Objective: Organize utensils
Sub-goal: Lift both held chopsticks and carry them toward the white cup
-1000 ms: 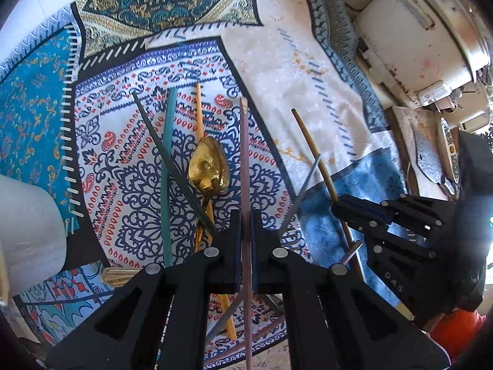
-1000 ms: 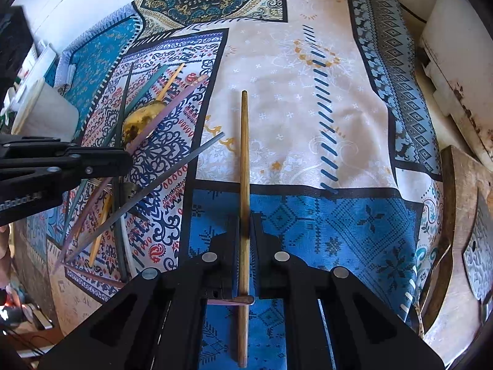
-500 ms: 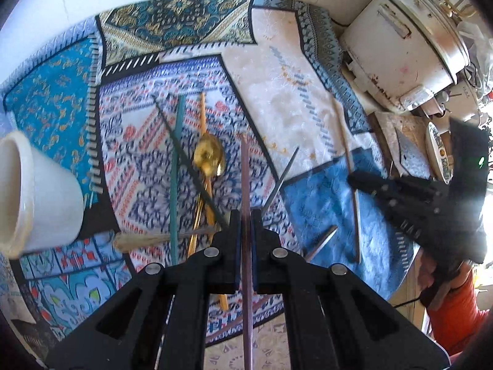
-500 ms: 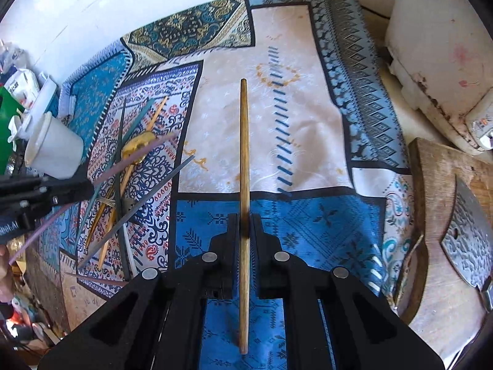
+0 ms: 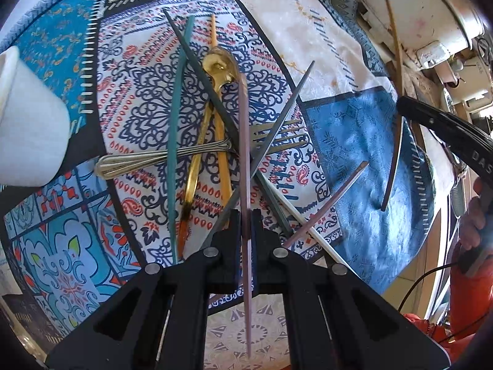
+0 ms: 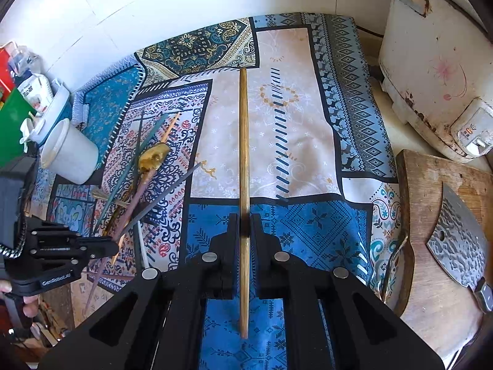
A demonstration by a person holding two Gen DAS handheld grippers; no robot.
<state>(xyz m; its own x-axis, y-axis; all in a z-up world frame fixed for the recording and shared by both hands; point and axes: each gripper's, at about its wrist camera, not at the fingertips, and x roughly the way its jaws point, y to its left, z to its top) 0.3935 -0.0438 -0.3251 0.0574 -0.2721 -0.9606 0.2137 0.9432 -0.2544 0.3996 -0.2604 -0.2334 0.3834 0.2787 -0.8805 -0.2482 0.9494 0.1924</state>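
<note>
My left gripper is shut on a pink chopstick and holds it above a heap of utensils on the patterned cloth: a gold spoon, a silver fork, teal, dark grey and orange chopsticks. A second pink chopstick lies to the right. My right gripper is shut on a brown wooden chopstick, held above the cloth. A white cup stands left of the heap; it also shows in the left wrist view.
A white rice cooker stands at the back right. A wooden cutting board with a cleaver lies at the right. Boxes and containers crowd the far left by the wall.
Both grippers have lifted with their chopsticks. The left one shifted so the cup and fork show more. The right gripper rose and pulled back, showing more of the wall and rice cooker.
</note>
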